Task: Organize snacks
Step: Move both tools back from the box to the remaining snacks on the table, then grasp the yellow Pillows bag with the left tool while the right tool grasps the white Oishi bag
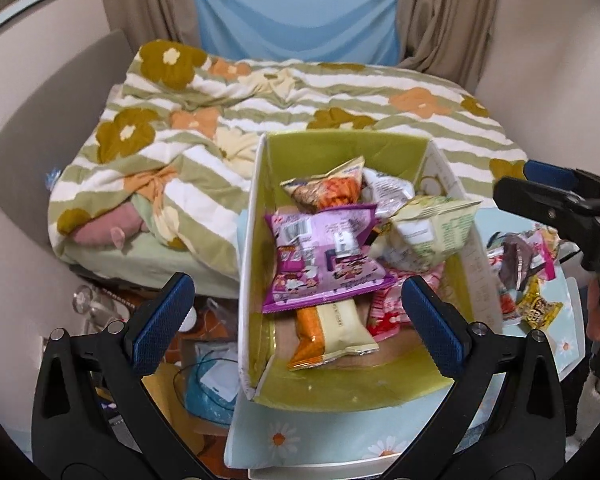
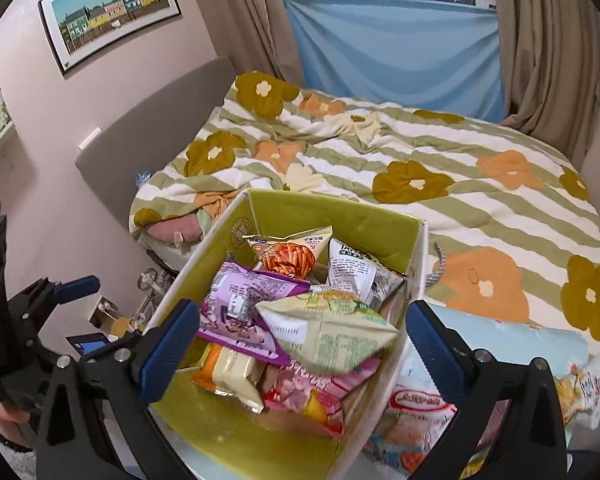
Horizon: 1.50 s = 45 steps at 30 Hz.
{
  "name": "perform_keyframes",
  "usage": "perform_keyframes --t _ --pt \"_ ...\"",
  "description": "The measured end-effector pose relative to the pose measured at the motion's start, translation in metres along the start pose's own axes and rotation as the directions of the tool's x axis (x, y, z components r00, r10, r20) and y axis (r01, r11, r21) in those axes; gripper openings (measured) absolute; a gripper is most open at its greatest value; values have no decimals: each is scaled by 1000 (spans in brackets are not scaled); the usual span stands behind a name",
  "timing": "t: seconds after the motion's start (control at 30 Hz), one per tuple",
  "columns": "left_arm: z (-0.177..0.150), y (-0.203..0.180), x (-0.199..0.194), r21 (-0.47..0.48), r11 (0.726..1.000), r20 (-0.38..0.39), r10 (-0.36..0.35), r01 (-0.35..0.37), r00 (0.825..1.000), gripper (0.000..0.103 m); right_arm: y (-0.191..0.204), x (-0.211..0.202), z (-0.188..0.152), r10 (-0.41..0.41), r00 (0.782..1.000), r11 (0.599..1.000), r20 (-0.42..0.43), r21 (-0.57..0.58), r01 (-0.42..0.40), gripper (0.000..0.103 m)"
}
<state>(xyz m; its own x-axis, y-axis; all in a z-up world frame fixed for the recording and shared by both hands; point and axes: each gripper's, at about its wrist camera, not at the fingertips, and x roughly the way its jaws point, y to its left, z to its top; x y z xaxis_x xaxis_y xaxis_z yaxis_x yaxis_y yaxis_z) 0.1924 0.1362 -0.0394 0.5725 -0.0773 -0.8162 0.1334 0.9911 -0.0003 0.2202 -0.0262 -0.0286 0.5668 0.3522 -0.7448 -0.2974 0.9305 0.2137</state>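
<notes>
Several snack packets (image 2: 324, 332) already lie piled in the green-lined box (image 1: 340, 148) on the desk (image 1: 300, 440), both the left hand-held gripper (image 1: 296, 324) and right hand-held gripper (image 2: 300, 344) hover released and empty above it, while loose packets (image 1: 528, 276) beside the box await sorting.

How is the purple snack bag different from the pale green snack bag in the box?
The purple bag lies fairly flat on the pile, while the pale green bag sits puffed up and tilted, looking blurred. The purple bag is toward the left side of the box in the right wrist view; the pale green bag is toward the right. Both are sealed and show their printed label sides.
</notes>
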Motion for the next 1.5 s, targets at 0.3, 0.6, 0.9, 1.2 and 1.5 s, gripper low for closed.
perform_keyframes --t 0.3,0.6,0.9,1.2,1.5 --pt "10 -49 -21 136 982 48 -139 131 989 103 -27 -82 -28 -134 984 984 114 129 119 103" --pt "7 -128 -31 250 935 43 -268 250 962 103 -93 -153 -67 -307 941 936 140 224 272 103" --pt "-8 -223 -18 257 926 -25 -279 276 960 103 -189 -181 -105 -320 943 918 90 274 286 103" --pt "-44 -308 20 78 977 -134 -189 201 973 103 -284 -168 -138 -235 972 930 27 298 217 103" --pt "-79 -348 79 -131 986 -234 -128 99 964 103 -345 -120 -155 -146 989 946 -36 286 150 103"
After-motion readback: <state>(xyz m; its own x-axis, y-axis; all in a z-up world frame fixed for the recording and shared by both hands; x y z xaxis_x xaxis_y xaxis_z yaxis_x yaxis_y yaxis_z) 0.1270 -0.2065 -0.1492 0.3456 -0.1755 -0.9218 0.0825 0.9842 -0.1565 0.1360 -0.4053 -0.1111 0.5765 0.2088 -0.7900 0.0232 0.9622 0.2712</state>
